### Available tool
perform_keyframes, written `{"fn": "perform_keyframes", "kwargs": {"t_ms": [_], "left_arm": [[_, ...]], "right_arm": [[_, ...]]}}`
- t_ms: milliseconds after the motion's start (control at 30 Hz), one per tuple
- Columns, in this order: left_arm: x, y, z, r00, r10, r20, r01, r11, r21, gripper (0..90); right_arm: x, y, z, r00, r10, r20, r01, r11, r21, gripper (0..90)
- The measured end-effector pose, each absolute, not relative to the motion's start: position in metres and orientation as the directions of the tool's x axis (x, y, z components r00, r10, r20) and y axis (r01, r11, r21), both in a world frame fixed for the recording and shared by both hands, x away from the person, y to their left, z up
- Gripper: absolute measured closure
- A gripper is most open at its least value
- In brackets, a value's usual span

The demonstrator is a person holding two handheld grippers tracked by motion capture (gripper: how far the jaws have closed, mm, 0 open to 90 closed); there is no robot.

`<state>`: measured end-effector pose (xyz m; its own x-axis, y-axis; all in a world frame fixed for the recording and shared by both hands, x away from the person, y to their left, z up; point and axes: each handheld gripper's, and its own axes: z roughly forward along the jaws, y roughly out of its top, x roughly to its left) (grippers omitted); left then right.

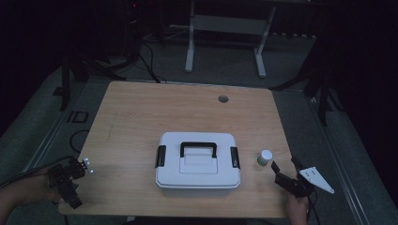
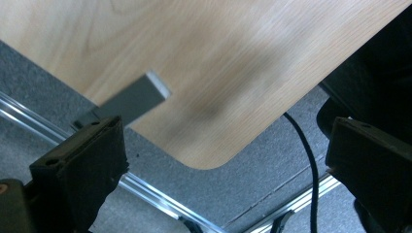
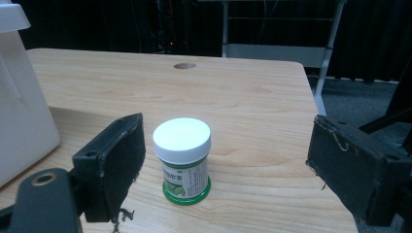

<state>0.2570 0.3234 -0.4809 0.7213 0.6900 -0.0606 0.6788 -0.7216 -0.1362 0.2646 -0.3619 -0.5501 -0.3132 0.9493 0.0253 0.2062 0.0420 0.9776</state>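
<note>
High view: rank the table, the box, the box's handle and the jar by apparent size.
1. table
2. box
3. handle
4. jar

The order is plain; all four sit at a similar distance from the camera, so nearness does not blur it.

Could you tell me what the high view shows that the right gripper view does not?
High view: the whole white box with its black handle and side latches, and the left gripper at the table's near left corner. Right gripper view: the jar close up, upright, with its white lid, green base and printed label, framed by the open jaws. Both: the jar beside the box, the right gripper short of it, the wooden table and its cable hole.
</note>
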Motion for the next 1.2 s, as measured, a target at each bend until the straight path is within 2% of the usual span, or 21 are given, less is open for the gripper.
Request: {"fn": "perform_keyframes", "kwargs": {"t_ms": [433,900,1200], "left_arm": [[0.266,0.285,-0.442,0.789,0.608,-0.093,0.605,-0.794,-0.055,2.9],[0.278,0.251,-0.406,0.847,0.529,-0.049,0.528,-0.849,-0.035,3.0],[0.285,0.226,-0.388,0.881,0.468,-0.071,0.468,-0.884,-0.013,3.8]], "right_arm": [[0.265,-0.362,-0.55,-0.316,0.948,0.028,0.207,0.04,0.978,13.4],[0.265,-0.363,-0.551,-0.32,0.947,0.039,0.215,0.032,0.976,13.3],[0.266,-0.364,-0.551,-0.323,0.946,0.039,0.219,0.034,0.975,13.3]]}}
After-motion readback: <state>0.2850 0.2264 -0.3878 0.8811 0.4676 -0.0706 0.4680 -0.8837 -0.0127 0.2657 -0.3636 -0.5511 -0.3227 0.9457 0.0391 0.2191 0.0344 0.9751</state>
